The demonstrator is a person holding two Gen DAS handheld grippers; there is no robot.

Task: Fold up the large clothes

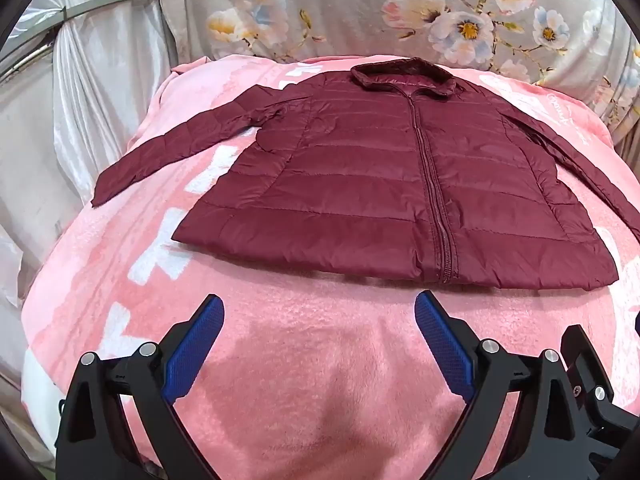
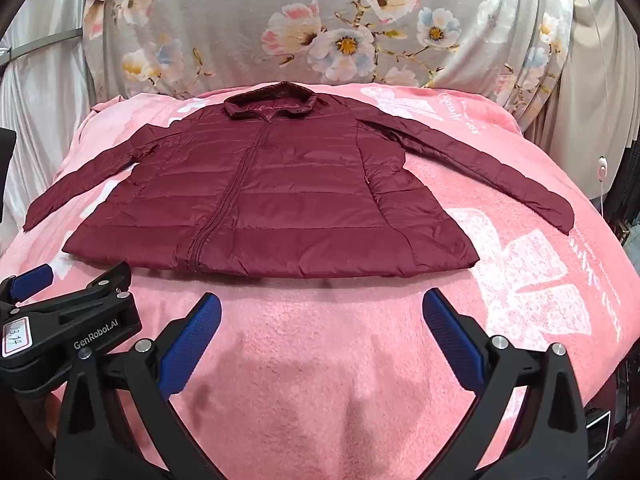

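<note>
A dark red quilted jacket [image 1: 372, 184] lies flat and zipped on a pink blanket [image 1: 280, 360], collar at the far side, both sleeves spread out to the sides. The same jacket [image 2: 272, 204] fills the middle of the right wrist view. My left gripper [image 1: 320, 308] hovers open over bare blanket just short of the hem, nothing between its blue pads. My right gripper [image 2: 322, 308] is open too, short of the hem's right half. The left gripper [image 2: 60, 312] also shows at the left edge of the right wrist view.
Grey floral bedding [image 1: 360, 8] is piled behind the blanket. Pale satin curtain folds [image 1: 92, 80] hang at the left. The pink blanket [image 2: 520, 280] bears white printed patches. A small white device on a cord [image 2: 601, 168] hangs at the right edge.
</note>
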